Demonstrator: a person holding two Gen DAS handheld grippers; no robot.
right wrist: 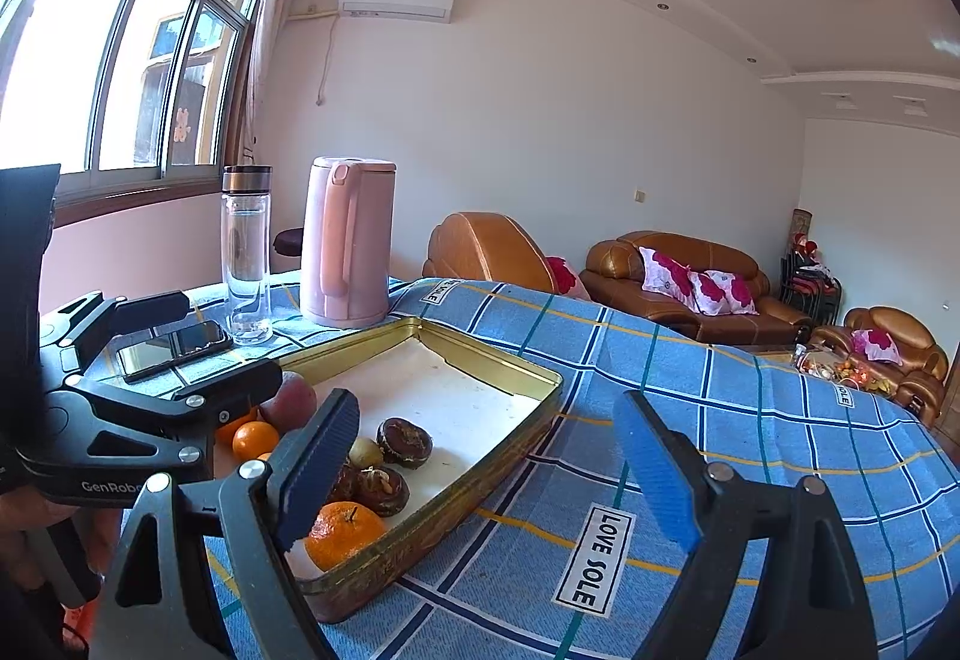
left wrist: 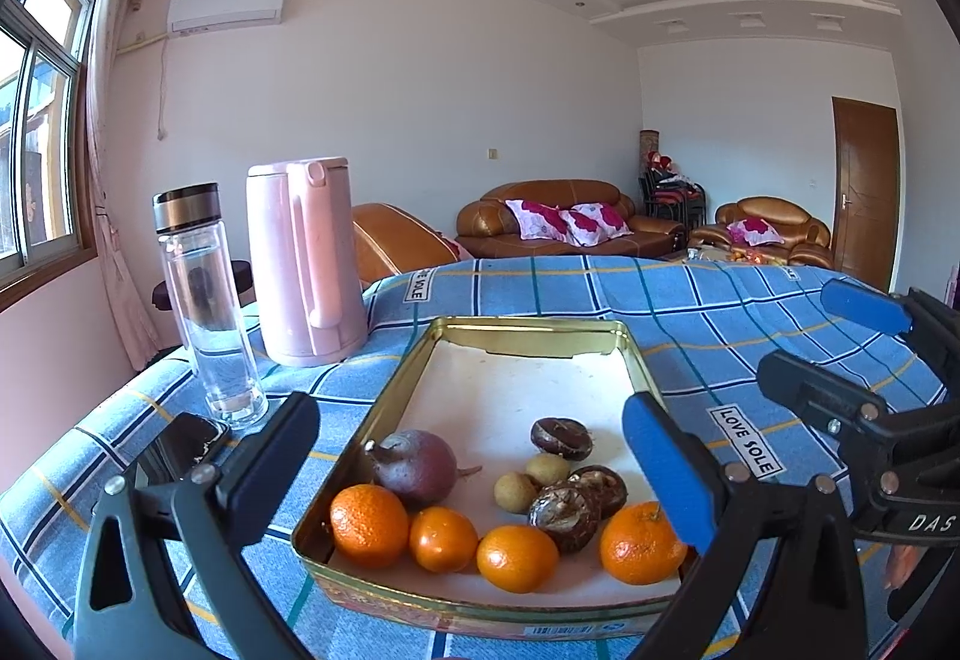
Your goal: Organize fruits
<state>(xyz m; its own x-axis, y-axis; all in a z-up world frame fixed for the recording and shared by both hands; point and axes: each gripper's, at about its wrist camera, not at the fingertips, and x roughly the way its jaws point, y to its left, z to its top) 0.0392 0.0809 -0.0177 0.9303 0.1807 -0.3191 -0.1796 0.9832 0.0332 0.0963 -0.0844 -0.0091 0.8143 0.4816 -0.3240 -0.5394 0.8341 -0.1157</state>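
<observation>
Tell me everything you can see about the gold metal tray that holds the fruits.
The gold metal tray is a shallow rectangular tin with a shiny raised rim and a white liner, torn along the far edge. Its outer wall looks printed and worn. It lies flat on the blue checked cloth. All the fruit sits at its near end; the far half is bare. The left gripper, open, frames it without touching.

bright daylight floods in from the window, whose panes blow out to white in the right wrist view; both pictures are sharp at centre, with strong fisheye bending and black vignette corners; soft shadows fall beside the glass bottle and inside the tin tray; ceiling spotlights look faint
</observation>
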